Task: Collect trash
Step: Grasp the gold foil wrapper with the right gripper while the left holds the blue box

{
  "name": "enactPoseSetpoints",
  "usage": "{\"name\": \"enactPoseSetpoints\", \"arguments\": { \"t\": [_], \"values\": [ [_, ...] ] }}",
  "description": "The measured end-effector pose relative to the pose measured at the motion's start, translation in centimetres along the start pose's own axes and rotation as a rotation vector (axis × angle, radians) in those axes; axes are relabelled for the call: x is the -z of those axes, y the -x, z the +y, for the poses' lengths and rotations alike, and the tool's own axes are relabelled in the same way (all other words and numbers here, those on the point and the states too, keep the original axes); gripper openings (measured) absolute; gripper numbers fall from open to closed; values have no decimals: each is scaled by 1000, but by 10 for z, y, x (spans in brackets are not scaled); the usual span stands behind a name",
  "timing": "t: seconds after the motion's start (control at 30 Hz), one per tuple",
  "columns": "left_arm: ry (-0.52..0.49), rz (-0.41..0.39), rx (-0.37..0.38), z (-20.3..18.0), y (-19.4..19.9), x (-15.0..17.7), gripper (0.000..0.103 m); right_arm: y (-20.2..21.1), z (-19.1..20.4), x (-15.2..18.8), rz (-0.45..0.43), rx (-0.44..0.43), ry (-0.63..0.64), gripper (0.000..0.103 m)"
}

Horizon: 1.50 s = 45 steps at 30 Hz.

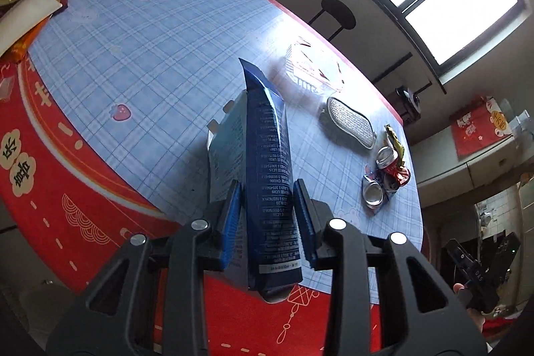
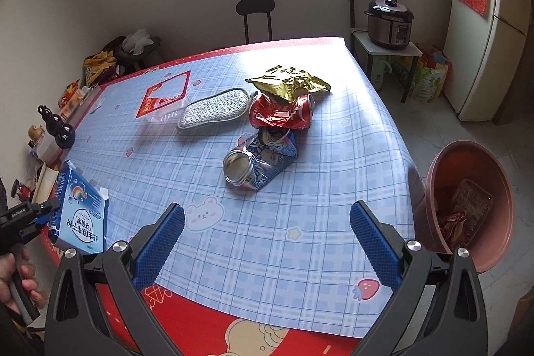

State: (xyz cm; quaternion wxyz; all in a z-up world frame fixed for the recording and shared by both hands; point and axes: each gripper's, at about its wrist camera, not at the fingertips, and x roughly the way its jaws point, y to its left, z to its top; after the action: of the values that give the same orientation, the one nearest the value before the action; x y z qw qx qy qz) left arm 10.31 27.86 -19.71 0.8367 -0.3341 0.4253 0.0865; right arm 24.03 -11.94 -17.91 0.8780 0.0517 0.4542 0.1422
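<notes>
1. Two grippers: your left gripper (image 1: pixel 267 199) is clamped on the blue box (image 1: pixel 263 162), held above the table (image 1: pixel 140 62).
2. Your right gripper (image 2: pixel 267 236) gapes wide w/ nothing in it, near the crushed cans (image 2: pixel 263 155).

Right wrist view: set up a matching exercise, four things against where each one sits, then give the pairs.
Things:
1. blue carton
2. gold wrapper
3. clear plastic tray
4. grey scrubbing pad

Places:
A. inside the pink bin beside the table
B. flat on the table, left of the red crushed can
C. between the left gripper pads, off the table
D. lying over the red crushed can

Pairs: 1-C, 2-D, 3-A, 4-B
</notes>
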Motion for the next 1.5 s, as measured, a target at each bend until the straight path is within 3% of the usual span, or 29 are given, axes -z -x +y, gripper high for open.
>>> {"name": "enactPoseSetpoints", "arguments": {
  "t": [0.2,0.3,0.4,0.57,0.77,0.93,1.0,1.17,1.37,1.5],
  "values": [
    [21,-5,2,21,4,-2,38,-9,18,-3,17,6,25,97],
    [11,32,-68,31,-1,0,38,-13,26,-4,27,13,37,97],
    [32,58,-35,43,-4,3,38,-19,30,-4,34,21,45,97],
    [-17,60,-27,42,-9,-1,38,-32,34,-9,47,43,49,97],
    [-63,38,7,36,-9,-6,37,-48,35,-30,-19,99,143,97],
    [-63,10,50,36,-6,-24,36,-86,39,-56,9,126,251,75],
    [-79,6,55,34,-7,-31,36,-105,40,-67,24,148,276,72],
    [-97,-5,81,29,-11,-48,36,-135,30,-99,27,169,193,71],
    [-117,-27,104,24,-15,-67,36,-182,47,-131,38,254,266,71],
    [-127,-42,109,22,-17,-79,36,-219,49,-151,87,309,246,71]
  ]
}}
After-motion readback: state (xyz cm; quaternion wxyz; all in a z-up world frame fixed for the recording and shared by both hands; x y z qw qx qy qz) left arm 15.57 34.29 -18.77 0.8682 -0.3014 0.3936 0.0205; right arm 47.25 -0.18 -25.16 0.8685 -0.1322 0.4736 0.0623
